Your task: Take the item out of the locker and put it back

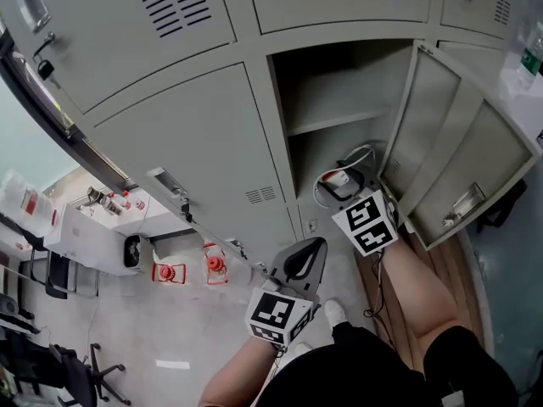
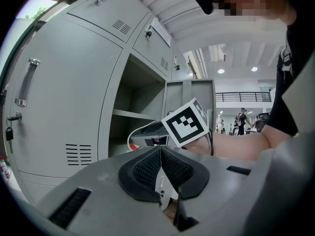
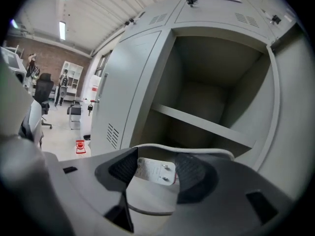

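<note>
The open locker (image 1: 339, 117) has one shelf (image 1: 335, 124) and looks bare inside. Just in front of its lower compartment my right gripper (image 1: 344, 185) is shut on a white charger (image 1: 337, 177) with a looped white cable (image 1: 356, 155). In the right gripper view the charger (image 3: 156, 171) sits between the pads, label and two prongs facing me, with the cable (image 3: 182, 148) arching over it and the shelf (image 3: 197, 124) beyond. My left gripper (image 1: 299, 265) hangs lower, by the person's knee, shut and empty; its pads (image 2: 147, 170) meet.
The locker door (image 1: 458, 155) swings out to the right, close to my right gripper. Closed lockers (image 1: 187, 142) fill the left. On the floor stand two red objects (image 1: 169, 272), a white cabinet (image 1: 93, 227) and office chairs (image 1: 59, 371). The person's legs (image 1: 416, 295) are below.
</note>
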The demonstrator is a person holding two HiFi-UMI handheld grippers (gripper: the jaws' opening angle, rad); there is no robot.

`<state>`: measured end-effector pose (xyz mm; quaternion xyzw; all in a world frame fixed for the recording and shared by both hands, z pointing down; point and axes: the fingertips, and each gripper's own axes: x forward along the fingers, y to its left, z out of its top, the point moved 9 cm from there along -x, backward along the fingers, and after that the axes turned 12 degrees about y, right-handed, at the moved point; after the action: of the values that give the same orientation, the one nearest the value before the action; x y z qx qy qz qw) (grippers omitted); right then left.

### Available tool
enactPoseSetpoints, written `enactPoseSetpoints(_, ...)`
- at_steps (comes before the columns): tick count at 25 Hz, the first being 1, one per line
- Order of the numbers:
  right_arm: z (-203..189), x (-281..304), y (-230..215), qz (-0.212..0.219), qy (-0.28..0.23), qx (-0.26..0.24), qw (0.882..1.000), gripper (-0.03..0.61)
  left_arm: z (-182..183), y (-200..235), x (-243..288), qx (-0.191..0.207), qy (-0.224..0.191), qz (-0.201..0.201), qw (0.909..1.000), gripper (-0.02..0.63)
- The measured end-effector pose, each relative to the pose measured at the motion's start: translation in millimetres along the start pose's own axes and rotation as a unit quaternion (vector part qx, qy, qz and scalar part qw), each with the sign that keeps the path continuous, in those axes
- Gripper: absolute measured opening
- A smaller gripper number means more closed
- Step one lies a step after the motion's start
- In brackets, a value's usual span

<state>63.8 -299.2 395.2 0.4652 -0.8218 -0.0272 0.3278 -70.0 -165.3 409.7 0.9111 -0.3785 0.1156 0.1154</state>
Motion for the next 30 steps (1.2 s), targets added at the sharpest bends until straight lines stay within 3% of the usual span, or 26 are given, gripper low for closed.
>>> enactPoseSetpoints(13,-16.9,79.7,-30.2,0.028,0.028,0.003,0.999,0.29,-0.8,25.4,54.7,-0.009,0.015,0.015,0.9997,0.017)
enactPoseSetpoints(30,-4.6,140.3,-44.1,0.017,-0.005,-0.064,0.998,0.291,-0.9,45.3,84.4,-0.021,0.023,0.041,0.9987,0.017)
